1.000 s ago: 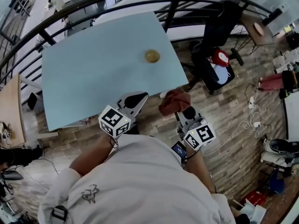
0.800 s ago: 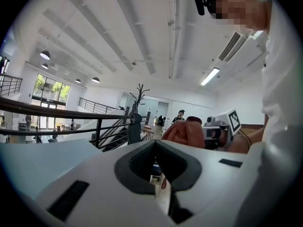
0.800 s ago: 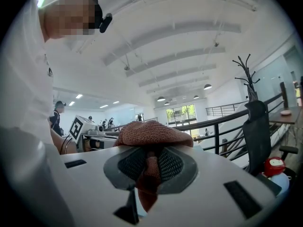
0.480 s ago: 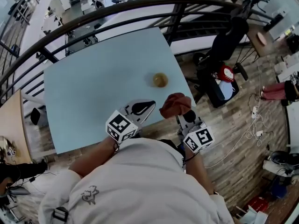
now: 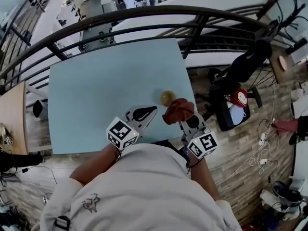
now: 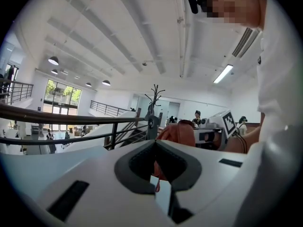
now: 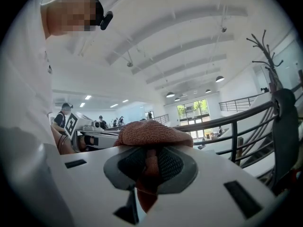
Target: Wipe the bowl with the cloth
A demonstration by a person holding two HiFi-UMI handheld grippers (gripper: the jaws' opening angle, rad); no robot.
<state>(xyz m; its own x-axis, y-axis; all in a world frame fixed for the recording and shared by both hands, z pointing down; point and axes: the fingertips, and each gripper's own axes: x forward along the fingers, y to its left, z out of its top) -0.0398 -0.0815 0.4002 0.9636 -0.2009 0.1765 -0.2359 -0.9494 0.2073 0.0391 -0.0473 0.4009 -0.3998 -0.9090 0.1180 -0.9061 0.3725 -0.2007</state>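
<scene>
Within the last sec the person has brought both tools up to the pale blue rectangular table (image 5: 96, 95). A moment ago they hung over the wood floor short of its near edge; now they reach in over that edge. The small round yellowish bowl (image 5: 167, 97) was well apart at approx. 12 o'clock of the tools. It now lies just beside the bunched rust-red woven cloth (image 5: 178, 110), at approx. 11 o'clock of it. The head view is too small to tell whether they touch yet; prob. not. The right gripper (image 5: 185, 120) has its jaws clamped on the cloth, one fold pinched between the pads w/ the rest heaped on top. The left gripper (image 5: 150, 111) is closed and empty, w/ the bowl at its 1 o'clock. Judgement: the approach is about over and wiping has not begun. The left gripper would likely need to open to steady the bowl.
</scene>
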